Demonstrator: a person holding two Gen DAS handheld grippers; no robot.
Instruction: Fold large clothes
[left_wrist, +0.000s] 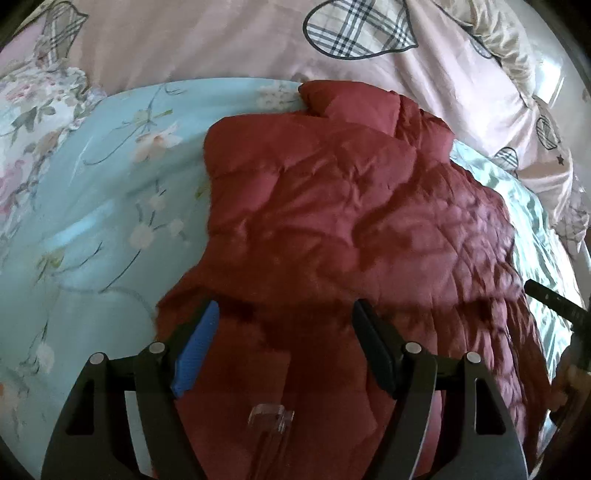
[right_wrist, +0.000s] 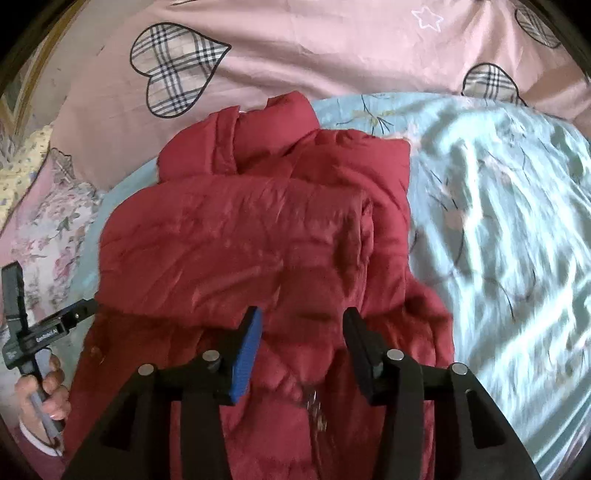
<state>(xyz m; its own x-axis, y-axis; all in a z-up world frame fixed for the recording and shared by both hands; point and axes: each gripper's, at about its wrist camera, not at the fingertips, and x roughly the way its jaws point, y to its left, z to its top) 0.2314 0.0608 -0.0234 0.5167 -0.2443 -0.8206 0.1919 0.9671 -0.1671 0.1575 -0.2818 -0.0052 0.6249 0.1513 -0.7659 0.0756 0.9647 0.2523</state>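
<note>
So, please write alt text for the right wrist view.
A red quilted jacket lies partly folded on a light blue floral sheet. The open right gripper hovers over its near edge, holding nothing. A pink quilt with plaid hearts lies behind.

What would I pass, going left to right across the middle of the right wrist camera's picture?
The other gripper in a hand → floral pink bedding → the red quilted jacket → the pale blue floral sheet.
</note>
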